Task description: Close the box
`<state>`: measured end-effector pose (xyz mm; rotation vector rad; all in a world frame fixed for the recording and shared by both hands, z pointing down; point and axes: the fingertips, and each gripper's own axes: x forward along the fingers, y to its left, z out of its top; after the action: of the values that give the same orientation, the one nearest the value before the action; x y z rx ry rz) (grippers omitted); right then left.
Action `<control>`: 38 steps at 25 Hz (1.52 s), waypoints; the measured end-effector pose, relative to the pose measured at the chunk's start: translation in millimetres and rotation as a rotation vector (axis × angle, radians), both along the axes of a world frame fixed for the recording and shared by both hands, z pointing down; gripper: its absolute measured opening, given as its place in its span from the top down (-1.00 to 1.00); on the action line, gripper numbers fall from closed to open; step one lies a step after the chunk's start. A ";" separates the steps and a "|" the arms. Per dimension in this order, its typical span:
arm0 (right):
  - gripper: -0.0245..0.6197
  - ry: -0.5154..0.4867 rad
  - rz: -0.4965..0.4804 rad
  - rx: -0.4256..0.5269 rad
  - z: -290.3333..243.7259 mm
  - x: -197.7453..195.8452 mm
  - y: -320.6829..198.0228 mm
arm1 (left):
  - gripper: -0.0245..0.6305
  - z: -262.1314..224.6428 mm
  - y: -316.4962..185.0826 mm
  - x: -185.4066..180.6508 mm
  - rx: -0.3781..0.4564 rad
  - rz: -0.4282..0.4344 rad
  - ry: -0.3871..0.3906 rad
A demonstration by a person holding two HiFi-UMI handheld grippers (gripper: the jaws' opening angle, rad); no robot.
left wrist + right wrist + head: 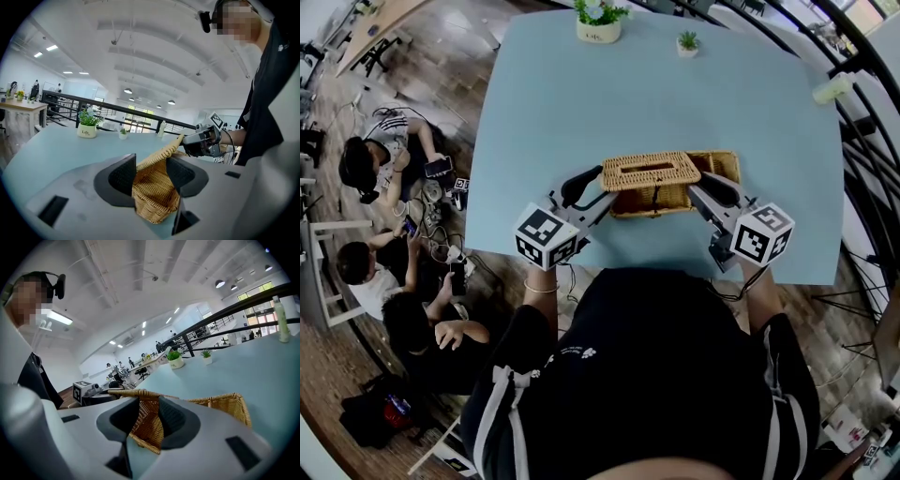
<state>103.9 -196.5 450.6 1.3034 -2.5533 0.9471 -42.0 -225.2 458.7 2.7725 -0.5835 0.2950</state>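
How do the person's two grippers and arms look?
The left gripper and right gripper are pale grey with dark jaws; each bears a white cube with black square markers. A bracelet circles the left wrist; a dark cable runs by the right. The top is black.

The left gripper (592,190) sits at the left end of the wicker lid (652,172), tilted slightly down, jaws wide around its corner. The right gripper (705,194) clamps the lid's right end, angled inward.
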 end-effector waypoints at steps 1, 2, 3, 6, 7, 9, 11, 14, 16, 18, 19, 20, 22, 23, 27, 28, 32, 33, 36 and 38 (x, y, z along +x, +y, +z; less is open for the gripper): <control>0.52 0.003 -0.005 -0.004 1.0 0.2 0.8 | 0.38 1.0 1.3 0.1 0.004 0.001 -0.009; 0.52 0.006 -0.011 -0.007 2.0 0.4 1.8 | 0.37 1.8 2.7 0.3 0.008 -0.001 -0.017; 0.52 0.009 -0.016 -0.012 3.1 0.8 3.0 | 0.37 2.5 4.1 0.6 0.010 -0.005 -0.024; 0.53 0.006 -0.031 -0.032 8.0 1.4 7.5 | 0.37 6.7 8.6 2.0 0.016 -0.015 -0.051; 0.53 0.002 -0.037 -0.038 10.3 0.8 8.5 | 0.36 8.5 9.7 2.0 0.014 -0.019 -0.061; 0.53 -0.006 -0.051 -0.051 14.5 -1.2 9.6 | 0.36 11.4 12.2 1.0 -0.001 -0.029 -0.076; 0.54 -0.016 -0.064 -0.071 19.7 -4.1 13.6 | 0.36 14.8 18.2 -1.3 -0.033 -0.040 -0.076; 0.57 -0.038 -0.080 -0.100 27.5 -8.3 18.6 | 0.36 21.5 25.5 -3.5 -0.063 -0.059 -0.076; 0.57 -0.042 -0.088 -0.108 30.7 -11.0 19.9 | 0.36 24.5 27.7 -4.1 -0.070 -0.072 -0.078; 0.57 -0.044 -0.093 -0.117 33.6 -12.7 21.8 | 0.36 26.8 29.9 -4.5 -0.081 -0.079 -0.077; 0.57 -0.048 -0.095 -0.122 35.1 -13.4 22.9 | 0.36 27.8 31.2 -4.7 -0.088 -0.081 -0.076; 0.57 -0.051 -0.097 -0.128 36.5 -13.9 24.1 | 0.36 29.0 32.7 -5.0 -0.095 -0.083 -0.075; 0.57 -0.056 -0.099 -0.135 39.3 -14.2 26.3 | 0.36 32.6 35.7 -5.5 -0.112 -0.089 -0.072; 0.57 -0.056 -0.098 -0.138 40.8 -13.9 27.3 | 0.36 34.4 36.4 -5.6 -0.121 -0.095 -0.069; 0.57 -0.065 -0.090 -0.154 45.4 -14.1 32.7 | 0.36 38.7 38.4 -7.1 -0.167 -0.131 -0.049; 0.57 -0.066 -0.089 -0.158 46.2 -14.0 34.1 | 0.36 40.1 39.0 -7.8 -0.181 -0.140 -0.043; 0.57 -0.058 -0.097 -0.175 50.3 -12.4 40.1 | 0.36 46.8 42.5 -9.8 -0.216 -0.165 -0.046; 0.57 -0.058 -0.097 -0.179 51.3 -12.0 41.0 | 0.36 48.3 43.0 -10.6 -0.219 -0.169 -0.050; 0.57 -0.066 -0.089 -0.191 53.7 -11.1 42.0 | 0.36 51.6 43.4 -13.2 -0.227 -0.174 -0.058; 0.57 -0.066 -0.086 -0.196 54.7 -10.3 42.4 | 0.36 53.6 43.5 -13.5 -0.232 -0.177 -0.064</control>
<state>93.6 -154.1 505.3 1.1187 -2.4660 1.2060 -55.5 -181.6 512.2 2.4782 -0.7537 0.3864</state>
